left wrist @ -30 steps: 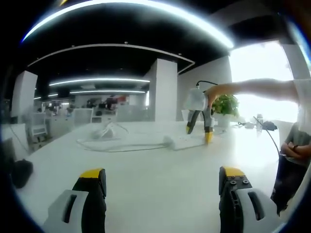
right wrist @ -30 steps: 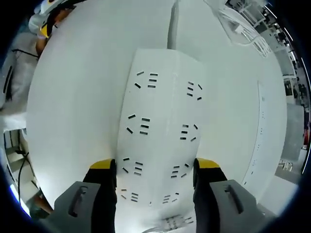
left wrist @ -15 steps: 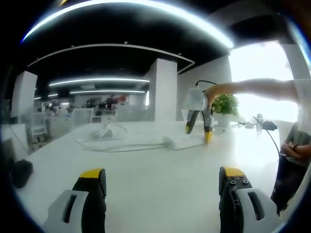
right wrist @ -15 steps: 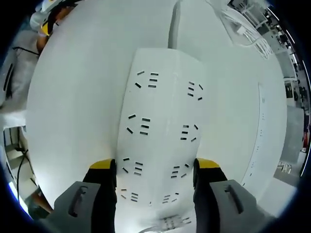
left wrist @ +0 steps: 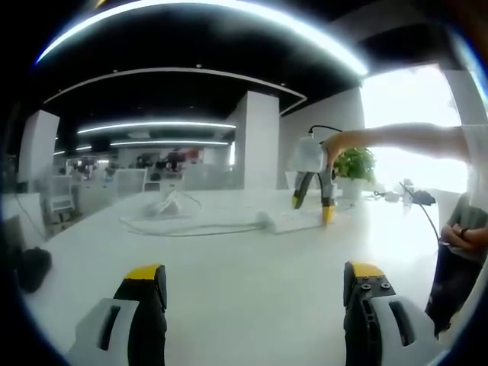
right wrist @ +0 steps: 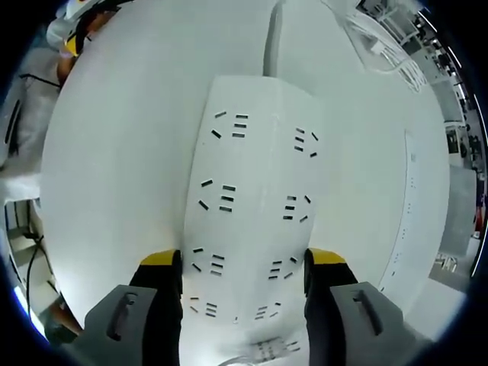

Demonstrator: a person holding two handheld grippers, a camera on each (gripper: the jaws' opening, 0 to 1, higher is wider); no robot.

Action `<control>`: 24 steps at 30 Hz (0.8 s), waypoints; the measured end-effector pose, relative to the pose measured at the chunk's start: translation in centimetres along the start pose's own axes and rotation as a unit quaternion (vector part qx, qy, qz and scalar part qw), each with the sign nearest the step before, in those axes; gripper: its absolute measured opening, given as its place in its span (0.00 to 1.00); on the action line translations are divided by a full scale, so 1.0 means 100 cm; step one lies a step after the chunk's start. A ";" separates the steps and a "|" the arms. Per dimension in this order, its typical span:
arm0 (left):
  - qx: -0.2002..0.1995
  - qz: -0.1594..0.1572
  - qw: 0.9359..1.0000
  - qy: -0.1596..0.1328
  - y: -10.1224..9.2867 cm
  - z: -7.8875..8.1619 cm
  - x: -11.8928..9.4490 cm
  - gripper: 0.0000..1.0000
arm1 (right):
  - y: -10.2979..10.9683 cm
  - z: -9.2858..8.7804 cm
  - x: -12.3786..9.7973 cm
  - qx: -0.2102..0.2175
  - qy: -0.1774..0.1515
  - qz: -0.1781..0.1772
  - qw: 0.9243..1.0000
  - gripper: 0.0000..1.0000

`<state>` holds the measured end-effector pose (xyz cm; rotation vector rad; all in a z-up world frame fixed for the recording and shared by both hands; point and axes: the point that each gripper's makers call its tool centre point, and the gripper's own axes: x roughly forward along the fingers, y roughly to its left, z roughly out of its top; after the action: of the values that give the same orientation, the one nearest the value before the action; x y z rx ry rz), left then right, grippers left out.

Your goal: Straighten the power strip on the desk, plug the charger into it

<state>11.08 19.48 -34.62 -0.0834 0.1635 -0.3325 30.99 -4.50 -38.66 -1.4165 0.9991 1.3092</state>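
Almost nothing had changed over the last second — both views matched the earlier ones, so the hands were evidently holding a pause rather than moving. The right gripper (right wrist: 242,263) pointed straight down at the power strip (right wrist: 255,206), its yellow-tipped fingers (right wrist: 162,263) straddling the strip's near end, one just beside each long edge; whether they actually pinched the casing or merely bracketed it could not be told. The strip lay flat on the white tabletop (right wrist: 114,152), its cable (right wrist: 271,38) running off from its far end. In the left gripper view, the left gripper (left wrist: 255,278) hovered low over the tabletop with fingers wide and nothing between them, well short of the strip. Beyond the strip's far end lay a loose white bundle with a small block (right wrist: 377,46) — probably the charger and its cord, though too small to be sure. The stillness suggested the straightening step was being set up or just settled — the strip ran roughly in line with the right gripper's view — and the plugging-in had not yet begun.
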 end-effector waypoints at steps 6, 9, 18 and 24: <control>0.000 -0.001 1.000 -0.003 -0.001 0.001 0.000 0.99 | 0.000 -0.001 0.000 0.013 -0.002 -0.002 1.000 0.64; 0.000 0.000 1.000 -0.002 0.000 0.001 0.000 0.99 | -0.001 0.001 -0.003 0.022 -0.014 -0.003 1.000 0.64; -0.001 -0.001 1.000 -0.005 0.000 0.002 -0.002 0.99 | -0.003 0.001 -0.013 0.043 -0.035 -0.014 0.998 0.75; 0.000 -0.001 1.000 -0.007 -0.001 0.004 -0.004 0.99 | -0.004 0.004 -0.016 0.062 -0.060 -0.022 0.996 0.86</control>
<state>10.77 19.52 -34.21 -0.0862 0.1499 -0.3339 31.08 -4.03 -36.99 -1.2461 0.9467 1.2627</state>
